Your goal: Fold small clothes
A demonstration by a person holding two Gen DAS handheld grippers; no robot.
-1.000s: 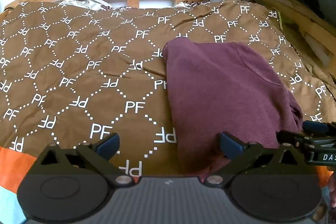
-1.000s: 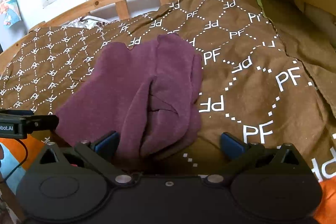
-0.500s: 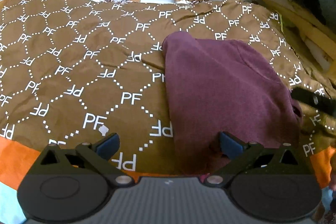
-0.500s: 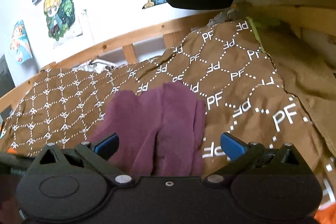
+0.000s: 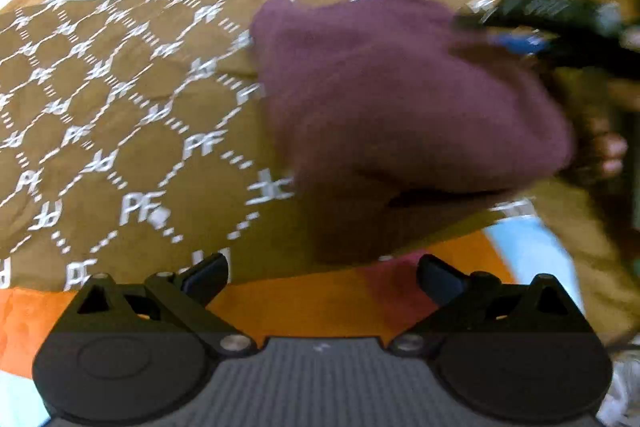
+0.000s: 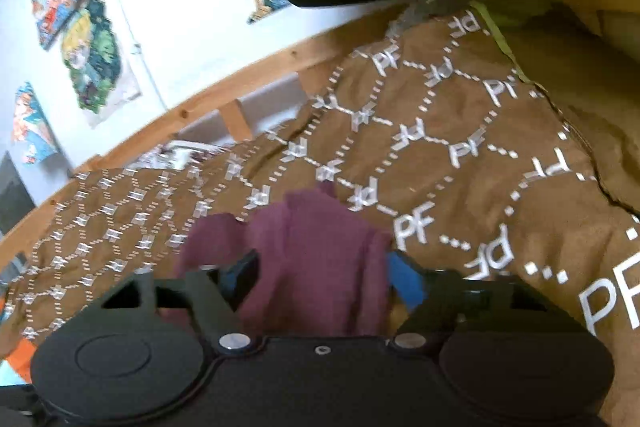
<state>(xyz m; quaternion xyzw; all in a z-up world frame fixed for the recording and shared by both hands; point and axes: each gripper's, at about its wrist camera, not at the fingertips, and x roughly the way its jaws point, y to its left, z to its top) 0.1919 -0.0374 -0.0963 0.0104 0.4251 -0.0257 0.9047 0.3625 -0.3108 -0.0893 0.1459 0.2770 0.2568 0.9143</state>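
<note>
1. The left gripper (image 5: 323,273) has its jaws spread wide and holds nothing; orange fabric (image 5: 304,303) lies under them.
2. The right gripper (image 6: 322,277) has its jaws partly closed around the near edge of the garment (image 6: 316,255); whether they pinch it, I cannot tell.
3. The maroon garment (image 5: 392,115) lies bunched on the brown blanket (image 5: 120,99), at one o'clock from the left gripper.
4. The wooden rail (image 6: 248,79) runs at twelve o'clock, with posters (image 6: 92,63) on the wall beyond.

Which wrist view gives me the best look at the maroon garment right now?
The left wrist view: despite motion blur, most of the maroon garment shows there, spread on the brown blanket. The right wrist view shows only its far part, between the fingers of the right gripper, the near part hidden by the gripper body.
</note>
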